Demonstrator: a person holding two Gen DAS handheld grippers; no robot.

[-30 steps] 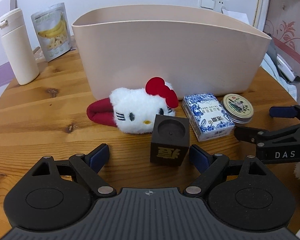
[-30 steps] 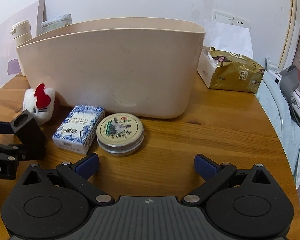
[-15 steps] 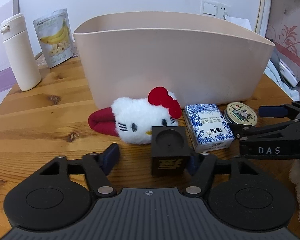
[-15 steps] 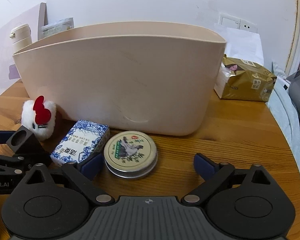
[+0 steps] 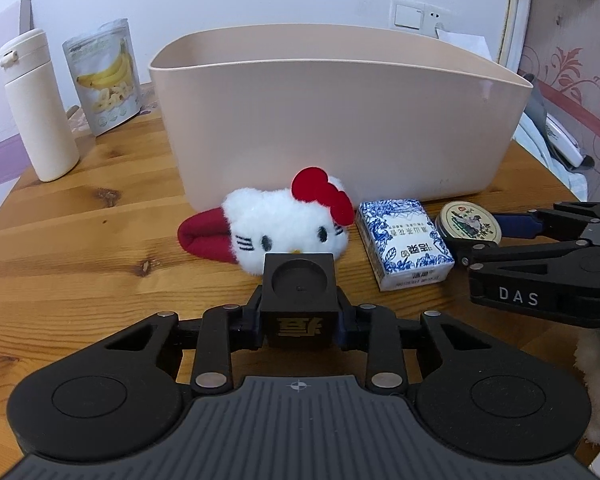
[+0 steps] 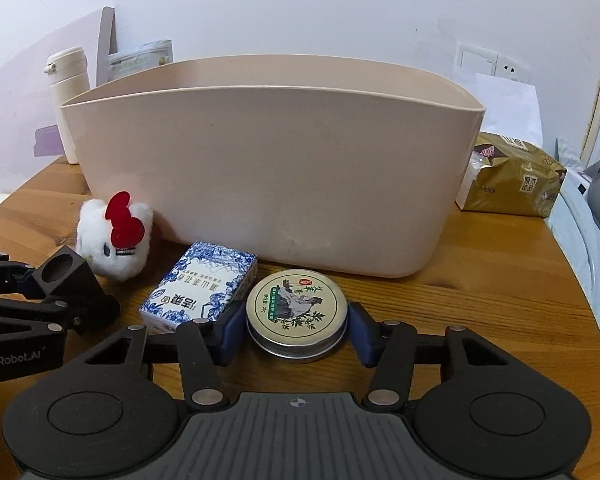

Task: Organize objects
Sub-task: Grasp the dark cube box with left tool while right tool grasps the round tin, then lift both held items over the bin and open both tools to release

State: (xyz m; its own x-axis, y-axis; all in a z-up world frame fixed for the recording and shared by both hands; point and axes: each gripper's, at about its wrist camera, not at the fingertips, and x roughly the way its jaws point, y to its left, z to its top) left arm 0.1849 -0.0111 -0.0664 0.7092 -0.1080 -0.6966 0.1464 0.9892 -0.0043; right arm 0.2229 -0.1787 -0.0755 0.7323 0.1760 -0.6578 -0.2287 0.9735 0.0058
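My left gripper [image 5: 299, 326] is shut on a black cube [image 5: 299, 298] with a round hollow on top, at the table surface; the cube also shows in the right wrist view [image 6: 62, 274]. My right gripper [image 6: 297, 330] has its blue pads on both sides of a round tin [image 6: 297, 310], touching or nearly touching it. A blue-and-white box [image 6: 200, 286] lies left of the tin. A white plush cat head with a red bow [image 5: 288, 228] lies behind the cube. A large beige bin [image 5: 340, 120] stands behind them all.
A white bottle [image 5: 36, 108] and a banana snack pouch [image 5: 104, 76] stand at the far left of the wooden table [image 5: 80, 232]. A gold tissue pack [image 6: 512, 176] lies right of the bin. The table's round edge curves away on the right.
My left gripper moved forward and closed on the black cube. My right gripper moved forward and narrowed around the round tin.
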